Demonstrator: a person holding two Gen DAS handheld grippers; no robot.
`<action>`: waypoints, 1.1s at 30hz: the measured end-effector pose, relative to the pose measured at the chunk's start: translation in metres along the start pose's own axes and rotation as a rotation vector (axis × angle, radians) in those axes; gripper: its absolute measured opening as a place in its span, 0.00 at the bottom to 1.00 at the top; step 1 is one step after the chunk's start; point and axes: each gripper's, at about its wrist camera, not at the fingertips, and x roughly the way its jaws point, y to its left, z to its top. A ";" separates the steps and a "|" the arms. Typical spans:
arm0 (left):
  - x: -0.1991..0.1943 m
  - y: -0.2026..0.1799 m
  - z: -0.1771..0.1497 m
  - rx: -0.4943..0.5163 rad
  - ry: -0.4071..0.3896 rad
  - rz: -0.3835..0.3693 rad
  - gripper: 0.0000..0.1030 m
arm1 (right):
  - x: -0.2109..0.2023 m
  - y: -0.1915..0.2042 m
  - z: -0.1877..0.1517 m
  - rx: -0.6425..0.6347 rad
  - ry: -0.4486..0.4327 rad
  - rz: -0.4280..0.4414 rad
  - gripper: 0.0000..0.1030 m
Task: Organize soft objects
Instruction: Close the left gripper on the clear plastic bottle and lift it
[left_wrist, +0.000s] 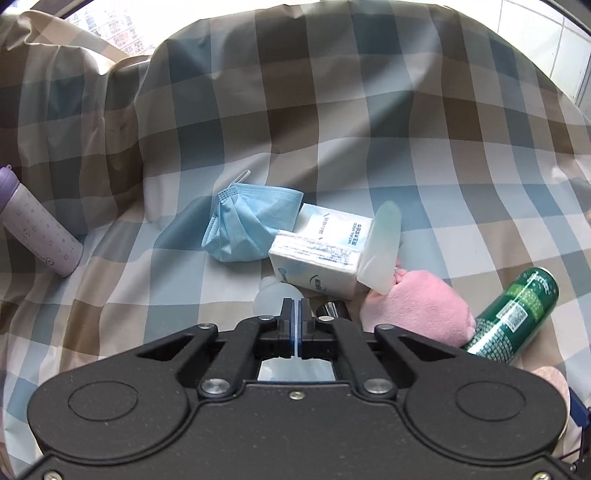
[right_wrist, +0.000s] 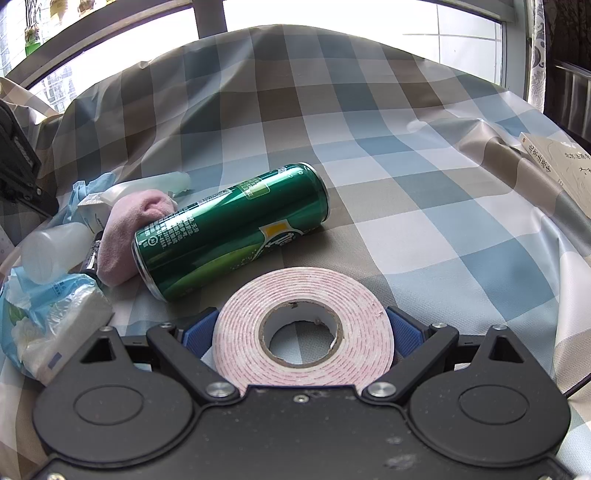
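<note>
My left gripper (left_wrist: 297, 306) is shut and empty, low over the checked cloth (left_wrist: 332, 110), just in front of a small translucent bottle (left_wrist: 273, 299). Beyond it lie a blue face mask (left_wrist: 251, 221), a white tissue pack (left_wrist: 321, 254) and a pink plush toy (left_wrist: 421, 310). My right gripper (right_wrist: 303, 328) is shut on a roll of pink-white foam tape (right_wrist: 303, 332), held flat between its blue pads (right_wrist: 404, 332). The pink plush (right_wrist: 125, 236) lies to its left, against a green can (right_wrist: 236, 229).
A green can (left_wrist: 517, 314) lies right of the plush. A purple-capped flask (left_wrist: 37, 232) lies at far left. A crumpled blue tissue packet (right_wrist: 48, 314), a clear bottle (right_wrist: 51, 251), a small black battery (right_wrist: 92, 254) and a book (right_wrist: 561, 166) at far right also lie on the cloth.
</note>
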 end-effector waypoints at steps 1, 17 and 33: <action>-0.002 0.000 0.001 0.006 0.002 0.003 0.02 | 0.000 0.000 0.000 -0.001 0.000 0.000 0.93; 0.041 -0.013 -0.006 0.066 0.113 0.050 0.46 | 0.000 0.000 0.000 0.006 -0.002 0.006 0.93; -0.037 0.021 -0.020 0.024 -0.083 -0.014 0.44 | -0.001 0.000 0.000 0.007 -0.001 0.006 0.93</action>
